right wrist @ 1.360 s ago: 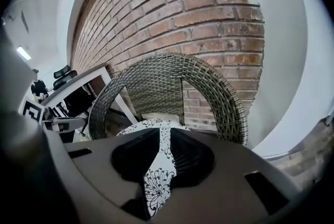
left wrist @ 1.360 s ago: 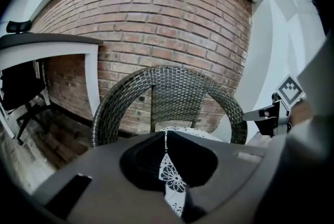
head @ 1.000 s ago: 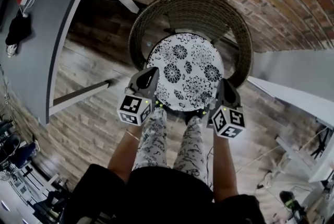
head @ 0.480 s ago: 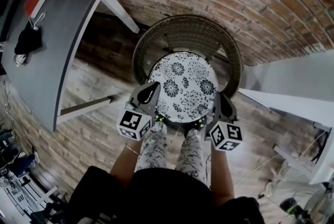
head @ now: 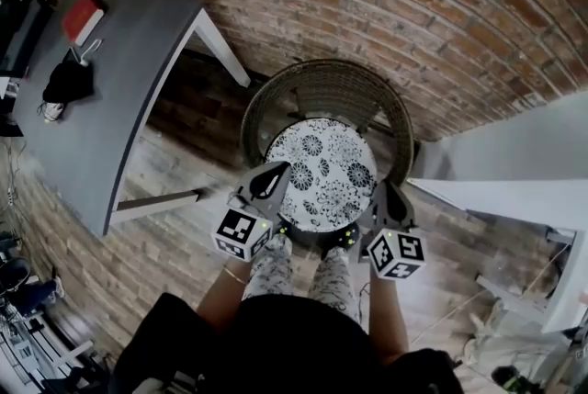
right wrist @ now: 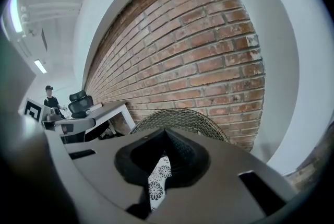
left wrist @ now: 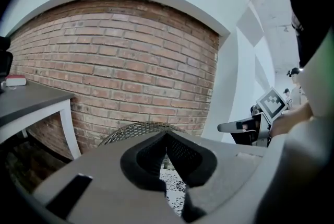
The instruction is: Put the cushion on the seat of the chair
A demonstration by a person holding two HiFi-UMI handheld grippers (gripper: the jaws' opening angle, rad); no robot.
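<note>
My left gripper point(head: 274, 174) was clenched on the near left edge of the cushion point(head: 322, 164), and its own view showed the black-and-white flowered cloth pinched between the closed jaws. My right gripper point(head: 384, 193) was clamped the same way on the cushion's near right edge, with a strip of the same print caught between its jaws. A marker cube point(head: 241, 232) sat at the near end of each gripper, close to my patterned trouser legs point(head: 268, 265).

The round cushion lay flat between the two grippers, directly over the seat of the wicker chair point(head: 322, 89) and inside the curve of its back and arms. It hid the seat, and I could not tell whether it touched it. In both gripper views the top of the woven back showed just over the jaws.

The chair stood close against the brick wall point(head: 432, 6) on the far side. To the left stood a grey table point(head: 110, 117) with white legs, one corner near the chair. Towards its far left end lay a red object point(head: 83, 17) and a black one point(head: 68, 80). A wooden floor point(head: 156, 241) ran under the table and the chair. To the right a white wall point(head: 514, 153) met the brick. In the right gripper view, far off to the left past the table, a black office chair point(right wrist: 78, 98) and a person point(right wrist: 49, 95) showed small
</note>
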